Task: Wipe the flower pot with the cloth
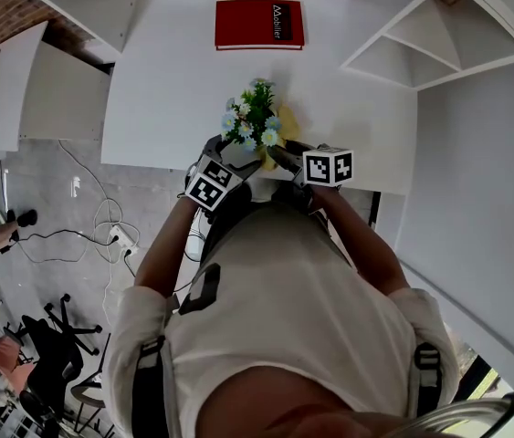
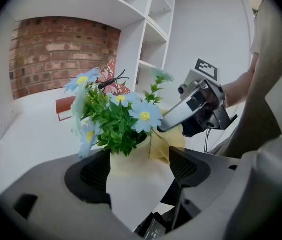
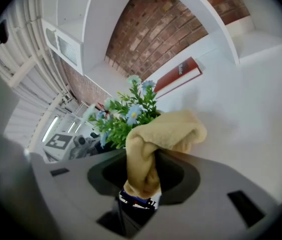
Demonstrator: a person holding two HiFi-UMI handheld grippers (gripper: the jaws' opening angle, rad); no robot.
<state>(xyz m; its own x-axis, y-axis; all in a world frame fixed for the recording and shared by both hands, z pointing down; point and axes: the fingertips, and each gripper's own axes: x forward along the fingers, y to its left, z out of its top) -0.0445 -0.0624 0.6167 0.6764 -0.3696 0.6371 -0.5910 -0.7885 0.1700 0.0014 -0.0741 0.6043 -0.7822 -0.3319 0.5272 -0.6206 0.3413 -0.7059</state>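
Observation:
A pale flower pot (image 2: 136, 186) with blue and yellow artificial flowers (image 2: 114, 118) stands at the near edge of the white table (image 1: 174, 80). My left gripper (image 2: 138, 170) is shut on the pot, with a pad on each side of it. My right gripper (image 3: 142, 173) is shut on a bunched yellow cloth (image 3: 163, 133). The cloth (image 2: 168, 143) lies against the pot's right side just under the flowers (image 3: 128, 113). In the head view both grippers meet below the flowers (image 1: 252, 121), left gripper (image 1: 231, 166) and right gripper (image 1: 284, 158); the pot itself is hidden there.
A red book (image 1: 259, 24) lies flat at the table's far side. White shelf units (image 1: 439, 35) stand to the right and a brick wall (image 2: 55, 54) is behind. Cables and a power strip (image 1: 115, 235) lie on the floor to the left.

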